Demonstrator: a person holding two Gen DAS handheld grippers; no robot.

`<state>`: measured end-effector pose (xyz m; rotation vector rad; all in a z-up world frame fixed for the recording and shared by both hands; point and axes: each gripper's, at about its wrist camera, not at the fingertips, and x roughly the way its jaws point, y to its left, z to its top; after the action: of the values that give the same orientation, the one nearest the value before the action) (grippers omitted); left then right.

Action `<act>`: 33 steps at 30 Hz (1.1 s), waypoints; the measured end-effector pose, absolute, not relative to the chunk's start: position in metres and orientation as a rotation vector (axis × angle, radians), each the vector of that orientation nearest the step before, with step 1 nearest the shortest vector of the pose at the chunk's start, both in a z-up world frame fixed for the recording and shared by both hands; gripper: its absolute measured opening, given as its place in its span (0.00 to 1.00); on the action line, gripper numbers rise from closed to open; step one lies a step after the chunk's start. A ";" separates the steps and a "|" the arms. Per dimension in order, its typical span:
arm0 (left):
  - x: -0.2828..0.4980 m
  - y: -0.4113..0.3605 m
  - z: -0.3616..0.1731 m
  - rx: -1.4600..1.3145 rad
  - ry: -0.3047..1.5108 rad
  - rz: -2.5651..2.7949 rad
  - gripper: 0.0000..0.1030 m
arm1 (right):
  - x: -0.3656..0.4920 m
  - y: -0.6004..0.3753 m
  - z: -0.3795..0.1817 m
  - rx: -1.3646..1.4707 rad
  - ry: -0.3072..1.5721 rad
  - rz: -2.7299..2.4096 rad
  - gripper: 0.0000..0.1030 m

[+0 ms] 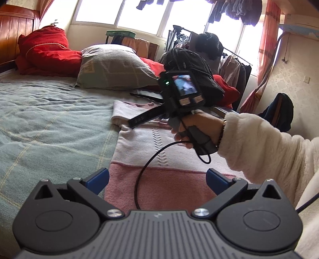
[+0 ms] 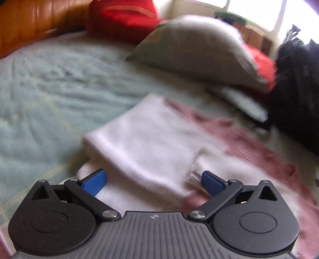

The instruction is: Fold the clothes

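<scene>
1. Fingers of the left gripper are blue-padded and spread wide, nothing between them; they hang just above the near, pink end of a sweater.
2. The right gripper also has its blue fingers wide apart and grips nothing. It sits low over the sweater's folded-over white sleeve, whose ribbed cuff lies just beside the right-hand finger; the right wrist view is blurred, so whether a pad touches the knit cannot be told.
3. From the left wrist view, the right gripper's body shows side-on with a small lit screen, held by a hand in a fluffy cream sleeve; a black cable loops from the handle down across the sweater.
4. The sweater is white and pink in bands, with a cable-knit line up its middle, and lies flat on the pale green bedsheet, its neck end pointing towards the pillows.
5. Beyond it lie a grey-green pillow, a red quilt bundled against the wooden headboard, and a black bag.
6. Further off, bright windows have dark clothes hanging before them, and a clothes rack stands near an orange curtain.
</scene>
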<state>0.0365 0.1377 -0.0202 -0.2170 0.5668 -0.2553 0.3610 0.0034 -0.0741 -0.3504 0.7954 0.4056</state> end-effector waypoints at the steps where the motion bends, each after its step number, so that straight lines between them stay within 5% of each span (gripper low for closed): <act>1: 0.036 0.136 -0.019 -0.212 0.567 -0.254 0.99 | 0.357 0.005 -0.075 -0.351 0.778 0.422 1.00; 10: 0.029 0.120 -0.007 -0.171 0.574 -0.244 0.99 | 0.315 -0.036 -0.042 -0.313 0.731 0.499 1.00; 22: 0.027 0.074 -0.005 -0.121 0.607 -0.350 0.99 | 0.219 -0.233 -0.050 -0.101 0.796 0.395 1.00; 33: 0.056 0.039 -0.037 -0.082 0.730 -0.369 0.99 | 0.158 -0.289 -0.075 0.046 0.788 0.377 1.00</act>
<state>0.0558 0.0387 -0.0373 -0.0825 0.7305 -0.3694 0.1580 -0.2891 -0.0748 0.0464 0.7881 0.3769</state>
